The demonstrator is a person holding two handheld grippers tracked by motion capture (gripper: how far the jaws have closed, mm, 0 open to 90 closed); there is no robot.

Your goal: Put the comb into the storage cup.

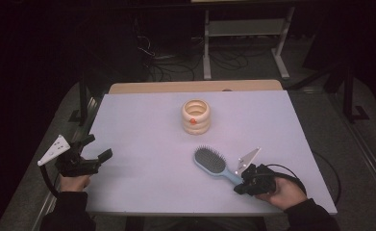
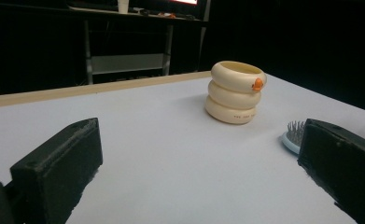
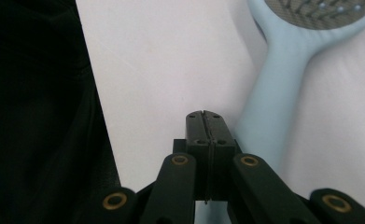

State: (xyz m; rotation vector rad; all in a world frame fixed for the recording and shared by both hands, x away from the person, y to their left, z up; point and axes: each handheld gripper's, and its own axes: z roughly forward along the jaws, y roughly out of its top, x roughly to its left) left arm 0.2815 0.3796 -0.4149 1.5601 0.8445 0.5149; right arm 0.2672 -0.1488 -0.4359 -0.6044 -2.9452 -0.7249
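Two claws in play: right claw (image 3: 203,116) has its jaws pressed together on nothing, tips just beside the hairbrush (image 1: 213,164) handle, not on it. Brush lies bristles up on the table (image 1: 152,115), long axis running from the handle at the right claw diagonally up-left to the head. Left claw (image 1: 99,147) jaws wide apart, well away at the left edge. Right hand is clearly nearer; likely needs to open before taking the handle. Cream ringed pot (image 1: 196,117) stands farther back

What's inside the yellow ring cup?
The cream ringed cup stands open at the top. From above its inside looks empty, just pale wall. The very bottom is shadowed, so something small there couldn't be seen. An orange bit sits on its outside.
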